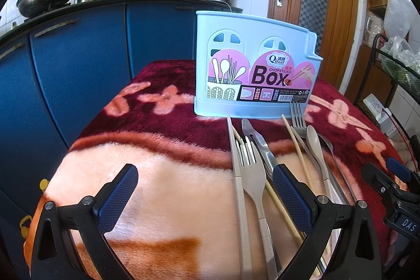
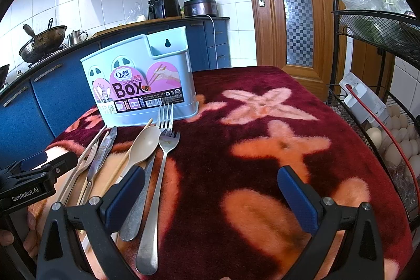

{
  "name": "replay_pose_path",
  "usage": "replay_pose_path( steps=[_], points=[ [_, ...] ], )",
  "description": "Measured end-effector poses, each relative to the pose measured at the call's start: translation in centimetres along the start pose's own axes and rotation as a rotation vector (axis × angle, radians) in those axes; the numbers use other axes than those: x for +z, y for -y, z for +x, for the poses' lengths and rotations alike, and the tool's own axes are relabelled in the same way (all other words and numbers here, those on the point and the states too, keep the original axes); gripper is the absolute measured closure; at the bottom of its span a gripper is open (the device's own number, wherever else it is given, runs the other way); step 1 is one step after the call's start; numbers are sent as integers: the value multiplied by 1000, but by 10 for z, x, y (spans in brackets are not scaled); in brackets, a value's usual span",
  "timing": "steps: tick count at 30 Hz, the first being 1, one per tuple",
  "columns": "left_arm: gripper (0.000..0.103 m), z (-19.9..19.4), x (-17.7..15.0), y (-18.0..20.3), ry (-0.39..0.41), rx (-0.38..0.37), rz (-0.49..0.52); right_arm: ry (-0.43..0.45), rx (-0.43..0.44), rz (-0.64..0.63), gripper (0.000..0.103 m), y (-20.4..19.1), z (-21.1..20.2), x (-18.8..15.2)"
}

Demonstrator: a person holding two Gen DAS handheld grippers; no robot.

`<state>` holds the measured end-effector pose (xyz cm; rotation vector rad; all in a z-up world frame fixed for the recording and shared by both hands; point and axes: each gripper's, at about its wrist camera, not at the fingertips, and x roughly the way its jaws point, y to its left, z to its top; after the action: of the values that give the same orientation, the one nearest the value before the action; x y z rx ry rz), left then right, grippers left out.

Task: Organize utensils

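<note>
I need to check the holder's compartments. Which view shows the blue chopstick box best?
The right wrist view: the chopstick box shows its open top and side pocket. The left wrist view shows only its flat labelled front.

Both my wrist cams sit low over the desk, facing 12 o'clock; both share the chopsticks box close ahead.
</note>
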<state>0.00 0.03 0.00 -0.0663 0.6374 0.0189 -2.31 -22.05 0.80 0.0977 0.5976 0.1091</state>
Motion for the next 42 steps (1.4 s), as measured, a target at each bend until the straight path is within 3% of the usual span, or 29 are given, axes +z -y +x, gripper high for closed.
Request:
replay_pose_path(
  steps=[42],
  points=[
    [1, -4, 2, -1, -2, -2, -3, -3, 0, 1, 0, 0, 1, 0]
  ],
)
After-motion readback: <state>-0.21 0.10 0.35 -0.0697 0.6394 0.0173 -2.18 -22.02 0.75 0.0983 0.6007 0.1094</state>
